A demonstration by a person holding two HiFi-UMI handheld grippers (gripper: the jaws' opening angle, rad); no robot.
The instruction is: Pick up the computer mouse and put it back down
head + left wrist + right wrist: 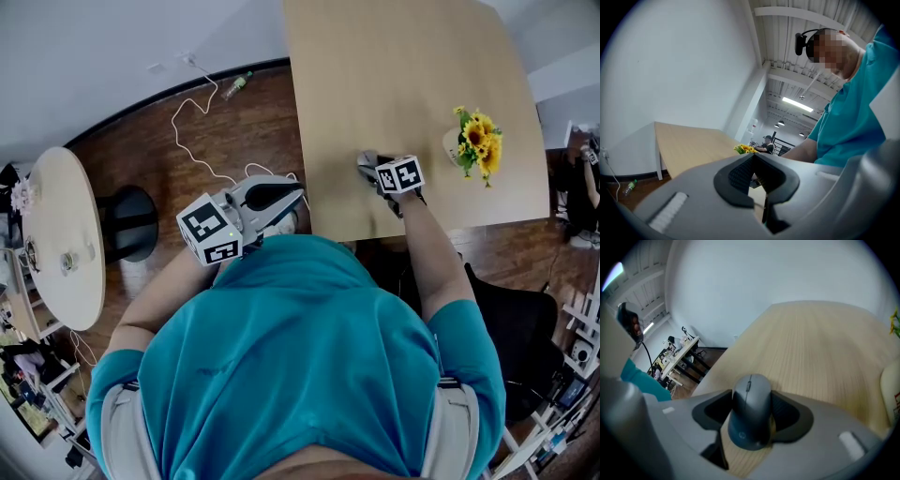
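Observation:
A grey computer mouse [751, 408] sits lengthwise between the dark pads of my right gripper [751, 405], which is shut on its two sides. In the head view the mouse [367, 160] and right gripper [371, 169] are low over the wooden table [403, 75], near its front edge. The frames do not show whether the mouse touches the wood. My left gripper [298, 195] hangs off the table's left side, over the floor, pointing roughly level. Its fingertips [740, 171] meet with nothing between them.
A white pot of sunflowers [476, 142] stands on the table just right of the right gripper. A white cable [202, 141] and a bottle [236, 84] lie on the wooden floor to the left. A round table [66, 234] stands far left, a black chair [516, 328] at right.

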